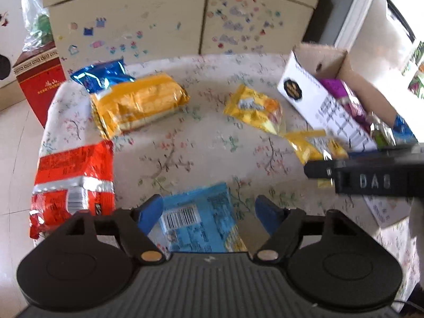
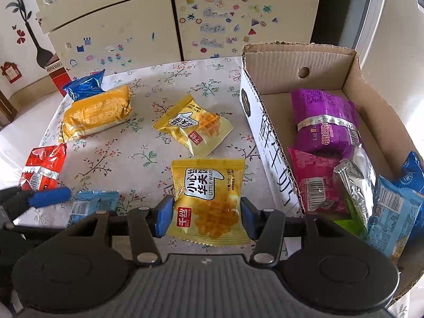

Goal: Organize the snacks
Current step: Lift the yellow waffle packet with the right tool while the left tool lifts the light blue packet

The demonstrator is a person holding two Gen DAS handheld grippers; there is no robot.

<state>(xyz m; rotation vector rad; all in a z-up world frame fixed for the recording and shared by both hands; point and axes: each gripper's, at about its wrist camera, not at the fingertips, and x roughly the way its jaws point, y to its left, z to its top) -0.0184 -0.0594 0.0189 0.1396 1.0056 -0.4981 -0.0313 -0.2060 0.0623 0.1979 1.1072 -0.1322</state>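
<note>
My right gripper [image 2: 206,217] is open, its blue pads on either side of a yellow waffle packet [image 2: 209,198] lying on the flowered tablecloth [image 2: 127,156]; I cannot tell whether the pads touch it. My left gripper [image 1: 209,212] is open above a light blue packet [image 1: 196,222]; its blue finger shows in the right wrist view [image 2: 50,196]. A second yellow waffle packet [image 2: 193,126], a large orange pack [image 2: 95,112], a red pack [image 2: 42,169] and a dark blue pack [image 2: 84,84] lie on the table. The cardboard box [image 2: 299,66] at right holds purple, pink, silver and blue packets.
A cream cabinet [image 2: 172,26] with stickers stands behind the table. A red carton [image 1: 39,79] sits on the floor at the left. The right gripper's black body [image 1: 371,177] crosses the left wrist view beside the box.
</note>
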